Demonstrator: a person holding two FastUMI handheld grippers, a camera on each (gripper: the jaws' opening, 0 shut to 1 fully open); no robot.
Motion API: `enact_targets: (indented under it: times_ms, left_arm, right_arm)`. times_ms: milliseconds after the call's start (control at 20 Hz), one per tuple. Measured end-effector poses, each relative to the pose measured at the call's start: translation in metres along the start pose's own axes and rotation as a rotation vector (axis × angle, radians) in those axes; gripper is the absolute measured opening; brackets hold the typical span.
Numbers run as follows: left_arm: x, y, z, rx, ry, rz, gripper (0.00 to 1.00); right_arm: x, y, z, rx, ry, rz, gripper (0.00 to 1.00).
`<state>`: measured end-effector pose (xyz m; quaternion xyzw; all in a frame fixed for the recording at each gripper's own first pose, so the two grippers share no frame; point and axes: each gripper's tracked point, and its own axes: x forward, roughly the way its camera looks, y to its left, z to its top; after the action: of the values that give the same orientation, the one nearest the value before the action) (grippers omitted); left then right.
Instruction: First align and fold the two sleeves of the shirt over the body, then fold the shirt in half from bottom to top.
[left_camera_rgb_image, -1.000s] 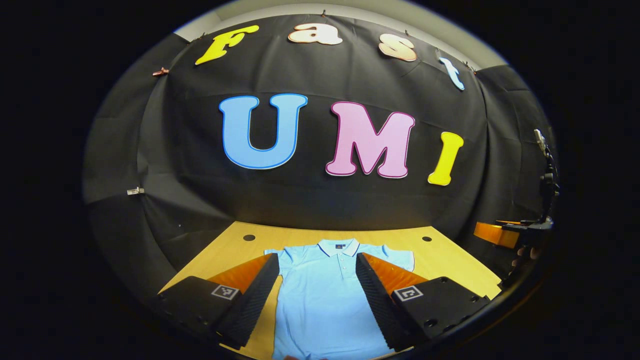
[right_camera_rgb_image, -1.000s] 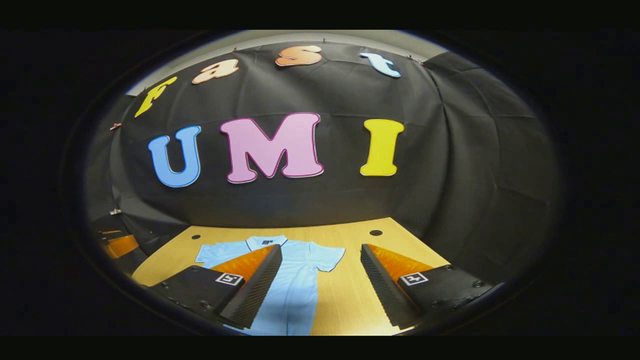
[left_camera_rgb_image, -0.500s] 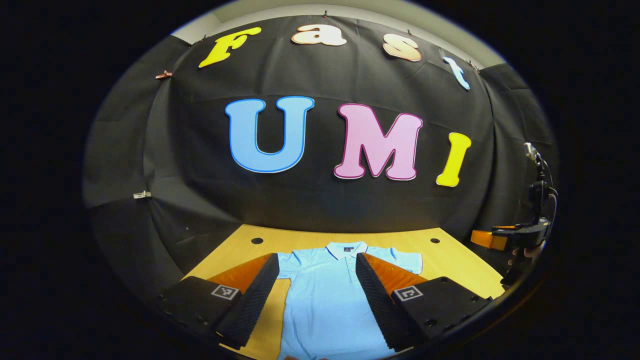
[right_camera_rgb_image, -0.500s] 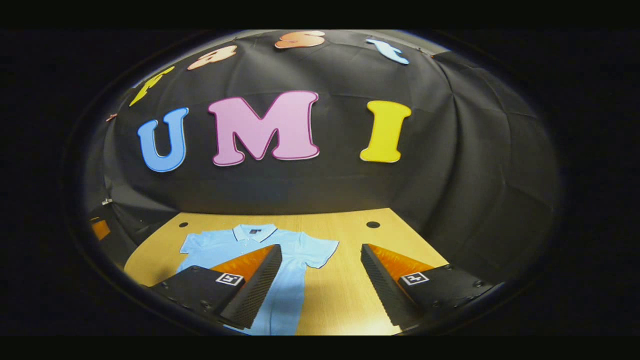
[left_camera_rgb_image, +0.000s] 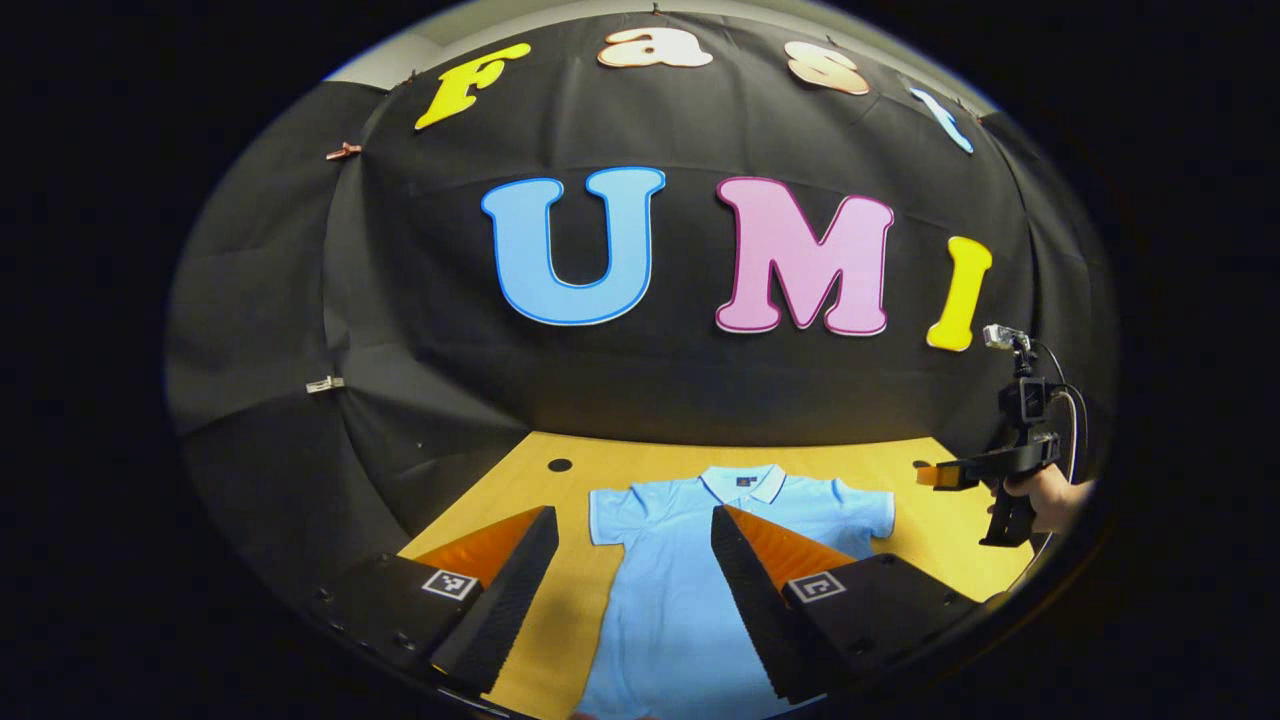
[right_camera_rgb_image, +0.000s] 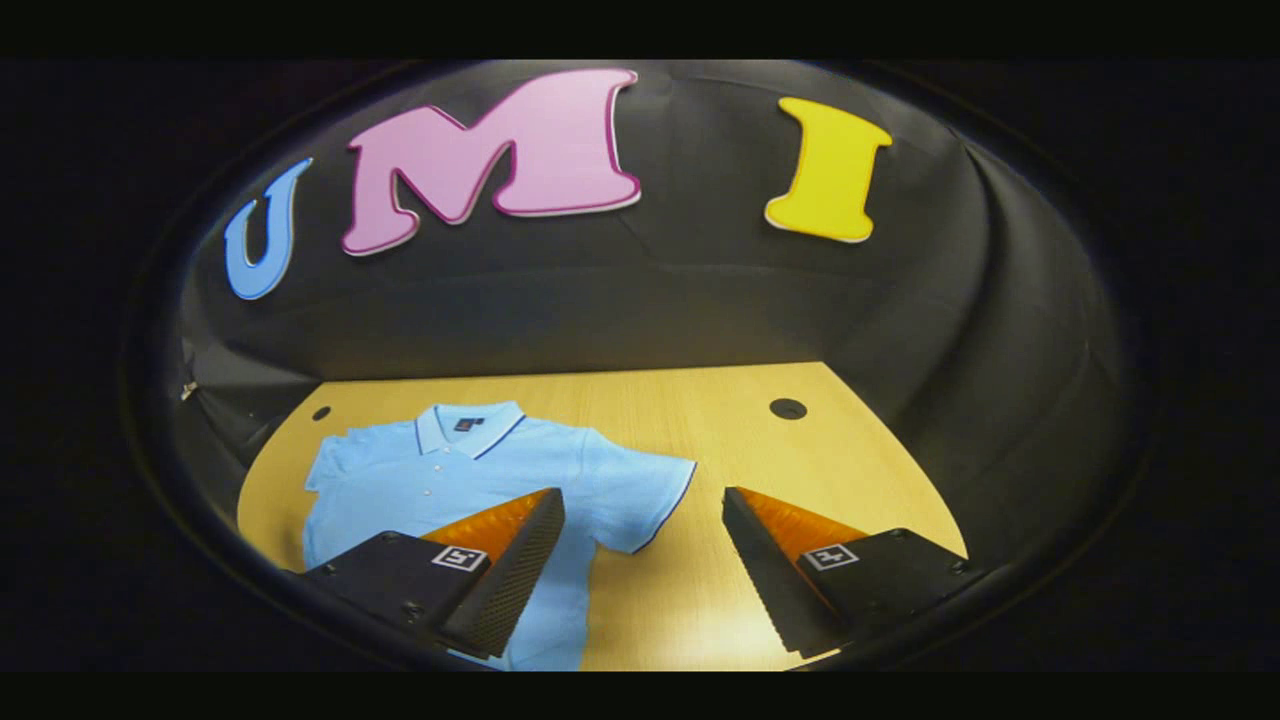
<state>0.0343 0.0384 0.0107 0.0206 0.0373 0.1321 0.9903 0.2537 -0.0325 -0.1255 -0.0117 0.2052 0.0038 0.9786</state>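
A: Where's the light-blue polo shirt (left_camera_rgb_image: 690, 560)?

B: Lying flat and face-up on the wooden table (left_camera_rgb_image: 560, 600), lower centre of the left gripper view, collar toward the back wall. Lower left in the right gripper view (right_camera_rgb_image: 450, 480). Both short sleeves spread out, nothing folded yet.

A: And the left gripper (left_camera_rgb_image: 630, 590)?

B: Fingers parted wide, grasping nothing, raised above the table. Framed between them: the shirt's body and the sleeve left of the collar (left_camera_rgb_image: 612, 512).

A: Right gripper (right_camera_rgb_image: 640, 570)?

B: Released too, jaws apart and bare. Sleeve hem (right_camera_rgb_image: 655, 500) just beyond the gap. Also seen at the right edge of the left gripper view, in a hand (left_camera_rgb_image: 1045, 495).

A: Step in hand?

B: Judging by that, the opening approach for the sleeve folds. Next: lower, pinch each sleeve at its outer edge, carry inward over the body, keep both folds aligned.
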Motion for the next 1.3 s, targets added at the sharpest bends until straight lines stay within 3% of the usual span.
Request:
enact_targets:
  times_ms: [200, 400, 550, 650, 700, 750, 800, 850, 900, 950, 1000, 1050, 1100, 1200, 1250, 1300]
  left_arm:
    - [0.007, -0.008, -0.008, -0.059, 0.051, 0.033, 0.96]
    - [0.014, -0.014, -0.013, -0.028, 0.075, 0.049, 0.97]
    - [0.017, -0.024, -0.014, -0.05, 0.083, 0.043, 0.96]
    - [0.021, -0.026, -0.015, -0.057, 0.089, 0.042, 0.97]
    - [0.022, -0.025, -0.015, -0.06, 0.091, 0.044, 0.96]
    - [0.022, -0.025, -0.016, -0.063, 0.091, 0.045, 0.96]
    - [0.023, -0.024, -0.015, -0.065, 0.09, 0.048, 0.96]
    - [0.025, -0.022, -0.016, -0.067, 0.09, 0.051, 0.96]
    - [0.026, -0.021, -0.015, -0.069, 0.089, 0.053, 0.97]
    - [0.025, -0.02, -0.015, -0.072, 0.089, 0.054, 0.97]
    - [0.025, -0.018, -0.015, -0.074, 0.09, 0.054, 0.97]
    - [0.026, -0.017, -0.017, -0.079, 0.092, 0.054, 0.97]
    - [0.027, -0.017, -0.019, -0.083, 0.095, 0.053, 0.96]
    - [0.028, -0.014, -0.025, -0.092, 0.107, 0.058, 0.97]
    - [0.028, -0.014, -0.028, -0.097, 0.113, 0.062, 0.97]
    - [0.027, -0.013, -0.03, -0.103, 0.116, 0.063, 0.97]
  right_arm:
    - [0.061, -0.004, -0.041, 0.019, 0.128, -0.004, 0.98]
    - [0.099, -0.008, -0.067, 0.056, 0.188, -0.024, 0.98]
    - [0.111, -0.005, -0.087, 0.067, 0.249, -0.018, 0.98]
    - [0.116, -0.004, -0.09, 0.019, 0.241, -0.031, 0.92]
    - [0.114, 0.003, -0.09, 0.015, 0.238, -0.024, 0.96]
    - [0.118, 0.006, -0.09, 0.01, 0.237, -0.018, 0.93]
    - [0.116, 0.008, -0.09, 0.004, 0.228, -0.017, 0.81]
    - [0.119, 0.012, -0.09, 0.004, 0.227, -0.008, 0.77]
    - [0.119, 0.014, -0.088, -0.005, 0.211, -0.008, 0.64]
    - [0.119, 0.019, -0.089, -0.009, 0.21, 0.011, 0.59]
    - [0.12, 0.021, -0.089, -0.025, 0.197, 0.008, 0.4]
    - [0.119, 0.025, -0.089, -0.046, 0.19, 0.022, 0.34]
    - [0.127, 0.029, -0.092, -0.035, 0.191, 0.045, 0.46]
    - [0.12, 0.031, -0.089, -0.045, 0.182, 0.042, 0.1]
    - [0.12, 0.032, -0.086, -0.044, 0.169, 0.047, 0.15]
    - [0.119, 0.032, -0.087, -0.039, 0.172, 0.048, 0.13]
